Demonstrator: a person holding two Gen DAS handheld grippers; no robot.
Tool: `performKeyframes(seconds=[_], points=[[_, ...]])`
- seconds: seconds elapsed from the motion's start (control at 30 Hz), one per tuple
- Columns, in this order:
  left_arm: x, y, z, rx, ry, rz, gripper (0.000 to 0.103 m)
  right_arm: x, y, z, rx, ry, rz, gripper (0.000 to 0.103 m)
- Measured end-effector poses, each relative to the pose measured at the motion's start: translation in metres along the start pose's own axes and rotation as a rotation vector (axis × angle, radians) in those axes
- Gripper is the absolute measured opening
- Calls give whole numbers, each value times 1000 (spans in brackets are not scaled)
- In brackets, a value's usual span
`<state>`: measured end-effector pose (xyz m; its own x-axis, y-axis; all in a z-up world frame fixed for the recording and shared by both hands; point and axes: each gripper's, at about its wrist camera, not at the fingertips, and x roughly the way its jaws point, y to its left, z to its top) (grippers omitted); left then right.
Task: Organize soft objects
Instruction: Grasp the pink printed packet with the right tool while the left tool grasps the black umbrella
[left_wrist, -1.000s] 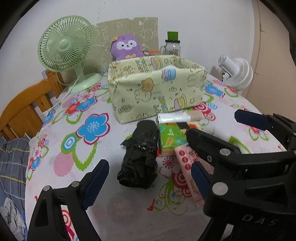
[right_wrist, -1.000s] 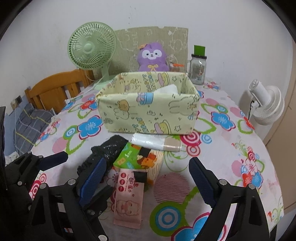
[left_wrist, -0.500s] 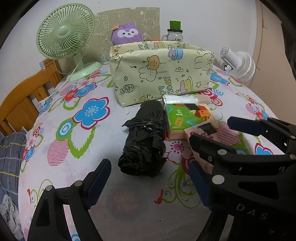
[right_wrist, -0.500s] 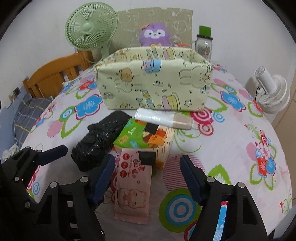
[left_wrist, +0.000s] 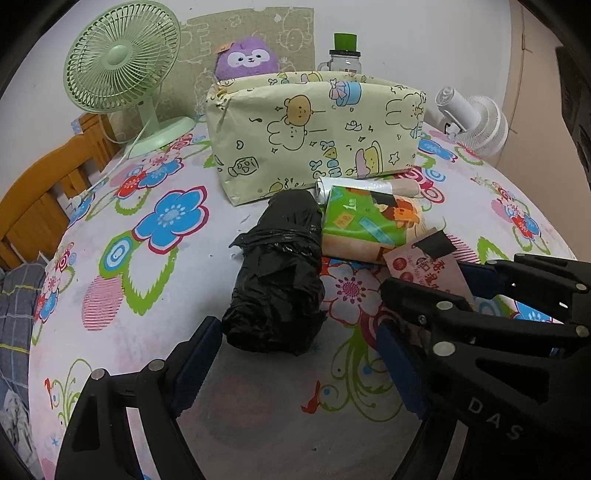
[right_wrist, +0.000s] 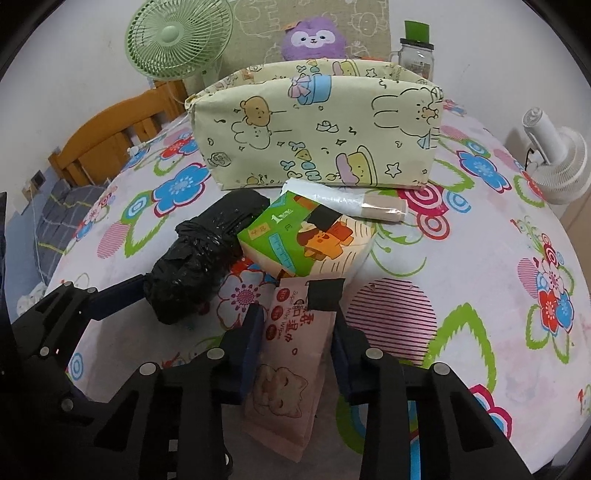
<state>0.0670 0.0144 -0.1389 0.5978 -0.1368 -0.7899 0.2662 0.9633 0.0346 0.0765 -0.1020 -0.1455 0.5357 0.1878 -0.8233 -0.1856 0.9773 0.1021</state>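
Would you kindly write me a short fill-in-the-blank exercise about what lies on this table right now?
1. The right gripper has just been closing on the pink ____ pack.
2. The black bundle lies in front of the open left gripper, to the ____ of the green pack.
3. The white roll lies between the green pack and the yellow ____.
4. Behind the bin sits a ____ plush.

Missing words: wipes; left; bin; purple

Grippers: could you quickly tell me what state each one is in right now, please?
Left gripper: open, straddling the near end of the black bundle.
Right gripper: jaws have just been closing, now shut on the pink wipes pack.
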Motion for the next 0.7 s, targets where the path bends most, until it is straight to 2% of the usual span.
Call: performKeyframes(seconds=[0.37,0.4,0.43,0.6,0.7], points=[[-3,-1,13,-2,-31,-7,87,-17,-9,4,32,-50,-43,33],[-2,-1,15,-5,-31,-10,87,-18,-9,6,35,-55,-45,29],[-1,-1,17,-6,-33,-12,87,-19,-10,8,36,-60,-44,19],[4,1,26,-14,-33,-10,87,-15,-11,18,36,-64,-49,18],[7,3,30,-21,-29,-10,87,-14,-11,23,38,-68,-39,14]])
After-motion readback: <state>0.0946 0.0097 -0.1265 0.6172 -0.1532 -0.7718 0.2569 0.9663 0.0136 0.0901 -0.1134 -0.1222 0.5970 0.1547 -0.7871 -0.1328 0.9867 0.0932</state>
